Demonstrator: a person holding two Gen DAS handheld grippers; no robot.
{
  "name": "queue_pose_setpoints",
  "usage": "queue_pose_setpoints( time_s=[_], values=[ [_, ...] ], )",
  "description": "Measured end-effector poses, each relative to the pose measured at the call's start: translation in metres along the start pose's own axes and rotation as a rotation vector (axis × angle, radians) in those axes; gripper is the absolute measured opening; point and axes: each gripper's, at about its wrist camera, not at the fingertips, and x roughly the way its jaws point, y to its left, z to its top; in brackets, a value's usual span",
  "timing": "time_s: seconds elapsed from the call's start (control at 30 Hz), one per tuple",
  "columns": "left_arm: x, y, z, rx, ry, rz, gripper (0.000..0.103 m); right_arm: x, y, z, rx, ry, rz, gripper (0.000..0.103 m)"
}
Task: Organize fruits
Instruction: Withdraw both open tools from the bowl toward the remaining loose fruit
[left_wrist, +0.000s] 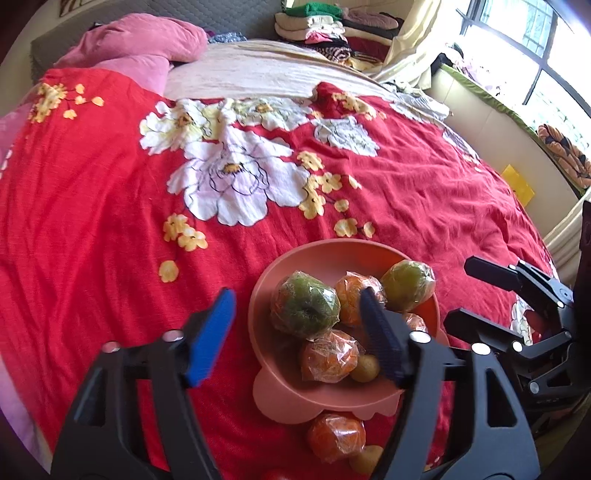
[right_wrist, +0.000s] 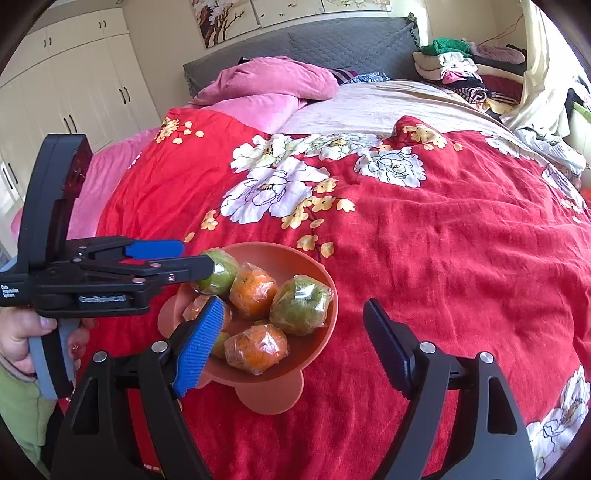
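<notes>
On the red flowered bedspread (right_wrist: 424, 258) in front of you stands a pink bowl (right_wrist: 328, 295) with a scalloped foot, and most of the fruits are inside it. You can count there two green fruits in clear wrap, one at the back left (right_wrist: 218, 271) and one at the right (right_wrist: 300, 307), and three wrapped oranges, one at the back (right_wrist: 253, 290), one at the front (right_wrist: 256, 349) and one partly hidden behind your right tool's blue pad (right_wrist: 195, 306). From the left wrist view a small yellow-green fruit (left_wrist: 365, 367) lies in the bowl beside the front orange.

Outside the bowl, just before its foot, one more wrapped orange (left_wrist: 336, 435) lies on the bedspread, with another small yellow-green fruit (left_wrist: 367, 459) touching it.

Your left gripper (left_wrist: 295, 325) is spread apart; one finger is over the bedspread to the left of the bowl, the other over the fruits, and nothing is pinched between them. Your right gripper (right_wrist: 295, 328) is also spread wide, with its left pad over the near rim of the bowl and its right pad above bare bedspread, and it holds nothing.

At the head of the bed are pink pillows (right_wrist: 273, 81), and folded clothes (right_wrist: 461, 70) are stacked in the far right corner.
</notes>
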Motion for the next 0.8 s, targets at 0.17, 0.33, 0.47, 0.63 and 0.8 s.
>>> queue_pose_setpoints(
  time_s=[0.17, 0.33, 0.47, 0.63, 0.8],
  values=[
    [-0.015, 0.002, -0.002, -0.012, -0.028, 0.002, 0.074, -0.007, 0.002, -0.001, -0.002, -0.016, 0.003, 0.082],
    [-0.028, 0.005, -0.006, -0.027, -0.049, 0.015, 0.088, -0.015, 0.007, -0.004, -0.009, -0.028, 0.005, 0.088],
    [-0.038, 0.008, -0.009, -0.042, -0.064, 0.019, 0.093, -0.022, 0.011, -0.007, -0.011, -0.039, 0.002, 0.091],
    [-0.049, 0.009, -0.013, -0.054, -0.083, 0.019, 0.093, -0.032, 0.013, -0.010, -0.014, -0.051, -0.004, 0.094],
    [-0.058, 0.010, -0.018, -0.067, -0.097, 0.026, 0.093, -0.042, 0.017, -0.014, -0.019, -0.057, -0.009, 0.095]
  ],
)
